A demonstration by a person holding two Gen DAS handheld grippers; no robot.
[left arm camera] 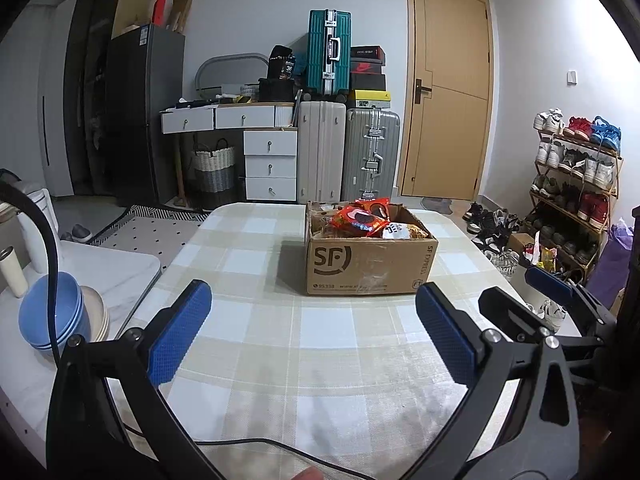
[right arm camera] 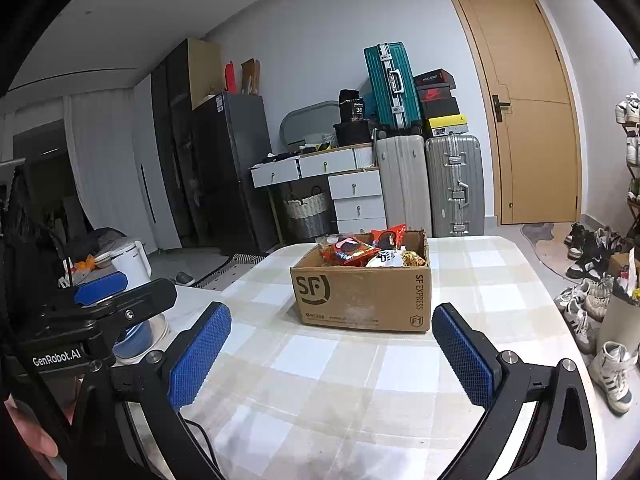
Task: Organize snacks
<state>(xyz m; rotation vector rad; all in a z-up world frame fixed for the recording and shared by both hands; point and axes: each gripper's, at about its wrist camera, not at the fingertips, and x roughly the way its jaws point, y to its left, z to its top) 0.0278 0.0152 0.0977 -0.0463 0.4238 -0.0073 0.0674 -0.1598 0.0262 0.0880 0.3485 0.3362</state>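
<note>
Nearest the cameras, over the checked tablecloth (left arm camera: pixel 320 360), both claws hang spread wide with nothing between their blue pads: the left gripper (left arm camera: pixel 312 336) in its own wrist view, the right gripper (right arm camera: pixel 332 356) in its own. In the left wrist view the right gripper shows again at the right edge, just beside the left one. A black cable (left arm camera: pixel 260 446) trails across the near cloth. Further along the table, well apart from both claws and roughly ahead of each, stands an open cardboard box (left arm camera: pixel 368 264) printed "SF", resting flat on the cloth. Inside it lie the snacks: a red packet (left arm camera: pixel 362 220) on top, with a white packet (left arm camera: pixel 394 232) and a brownish one to its right. Off to the left on a pale side surface sit stacked blue bowls (left arm camera: pixel 52 312) and a white kettle (right arm camera: pixel 132 264). Beyond the table, against the far wall, stand white drawers (left arm camera: pixel 270 156), suitcases (left arm camera: pixel 372 156), a wooden door (left arm camera: pixel 448 92) and, to the right, a shoe rack (left arm camera: pixel 576 184).
</note>
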